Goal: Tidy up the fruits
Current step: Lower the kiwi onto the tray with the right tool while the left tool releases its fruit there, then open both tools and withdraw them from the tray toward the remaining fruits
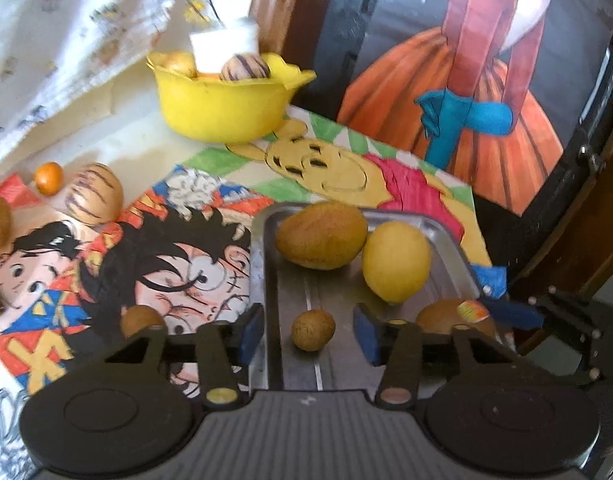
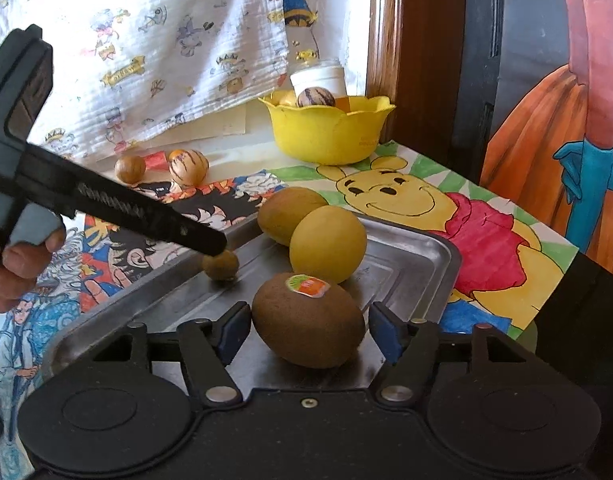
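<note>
A metal tray (image 1: 446, 240) holds a large brown fruit (image 1: 321, 235), a yellow fruit (image 1: 396, 261), a small round brown fruit (image 1: 313, 329) and a stickered kiwi (image 1: 454, 314). My left gripper (image 1: 308, 332) is open, its blue pads on either side of the small brown fruit with a gap on each side. In the right wrist view the kiwi (image 2: 308, 320) lies on the tray (image 2: 410, 256) between the pads of my open right gripper (image 2: 310, 332), narrow gaps showing. There the left gripper's black finger (image 2: 146, 216) reaches over the small fruit (image 2: 221, 266).
A yellow bowl (image 1: 222, 104) at the back holds a striped fruit and others, with a white cup (image 1: 226, 46) behind it. Loose on the cartoon drawings at left lie a striped fruit (image 1: 93, 194), a small orange one (image 1: 49, 177) and brown ones (image 1: 140, 320). A printed cloth (image 2: 146, 60) hangs behind.
</note>
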### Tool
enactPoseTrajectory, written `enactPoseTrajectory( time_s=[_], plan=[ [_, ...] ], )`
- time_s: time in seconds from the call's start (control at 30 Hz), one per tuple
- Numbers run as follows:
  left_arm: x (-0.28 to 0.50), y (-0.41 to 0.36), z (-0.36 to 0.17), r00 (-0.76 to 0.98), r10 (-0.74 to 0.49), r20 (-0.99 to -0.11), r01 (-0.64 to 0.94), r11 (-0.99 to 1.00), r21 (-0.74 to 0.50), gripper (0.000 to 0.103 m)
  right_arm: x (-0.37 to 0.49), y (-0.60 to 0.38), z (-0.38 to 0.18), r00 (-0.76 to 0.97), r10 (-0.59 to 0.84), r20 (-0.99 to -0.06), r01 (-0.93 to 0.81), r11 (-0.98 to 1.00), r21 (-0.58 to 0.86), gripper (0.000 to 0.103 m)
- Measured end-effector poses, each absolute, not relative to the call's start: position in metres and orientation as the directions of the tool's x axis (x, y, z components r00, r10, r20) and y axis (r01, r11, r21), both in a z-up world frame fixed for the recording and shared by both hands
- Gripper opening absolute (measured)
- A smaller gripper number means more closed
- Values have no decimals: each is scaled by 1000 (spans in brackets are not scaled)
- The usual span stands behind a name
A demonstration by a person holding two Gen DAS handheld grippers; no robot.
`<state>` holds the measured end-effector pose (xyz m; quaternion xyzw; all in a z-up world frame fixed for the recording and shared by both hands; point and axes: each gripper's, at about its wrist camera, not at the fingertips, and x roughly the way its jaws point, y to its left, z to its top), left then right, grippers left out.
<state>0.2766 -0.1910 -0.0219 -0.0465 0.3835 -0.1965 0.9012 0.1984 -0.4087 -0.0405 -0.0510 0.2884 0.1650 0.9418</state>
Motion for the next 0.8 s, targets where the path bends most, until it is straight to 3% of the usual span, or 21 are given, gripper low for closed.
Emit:
enactPoseTrajectory(
  time_s=[0.13,0.27,0.4,0.53,0.8],
  plan=[
    [255,-176,-6,693,-356,-627,273,934,-230,92,179,-409,-34,806,282,-520,-309,950,36,80],
    [228,-161,7,751,-304,-586,228,952,-202,102,154,-408,-23,834,274,-479,-281,958,59,90],
    [196,-143,19,798,-259,-544,187,965,-185,103,121,-401,-12,863,253,-437,-247,966,71,102],
    [165,-127,24,827,-245,-507,176,968,-181,103,90,-387,-5,887,231,-399,-224,972,65,102],
    [113,-95,20,834,-183,-521,103,979,-178,103,39,-356,-9,896,196,-399,-172,981,95,102]
  ],
)
